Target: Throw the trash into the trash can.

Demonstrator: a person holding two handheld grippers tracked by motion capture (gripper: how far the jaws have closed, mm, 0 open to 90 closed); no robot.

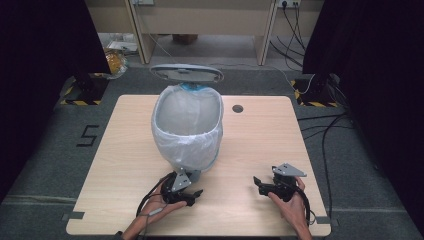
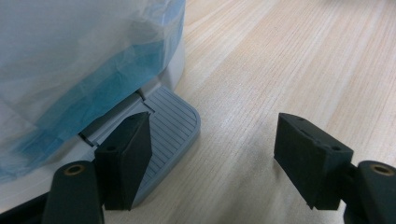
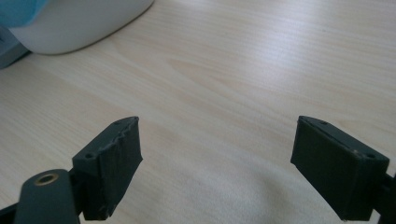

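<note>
Pedal bin [image 1: 187, 125] sits mid-worktop [image 1: 260, 140], lid [image 1: 186, 73] up, white liner bag [image 1: 170, 137] over its rim. Your left tool [image 1: 192, 194] is at the bin's base, jaws spread wide, one jaw over the grey ribbed pedal [image 2: 170, 135]; contact unclear. Your right tool [image 1: 259, 184] rests apart on bare wood, jaws wide, gripping nothing.

two black two-jaw hand-held grippers, left [image 1: 196, 194] and right [image 1: 258, 183]: grey three-cornered top plates, black trailing cables, brass-coloured pivot rivets.
</note>
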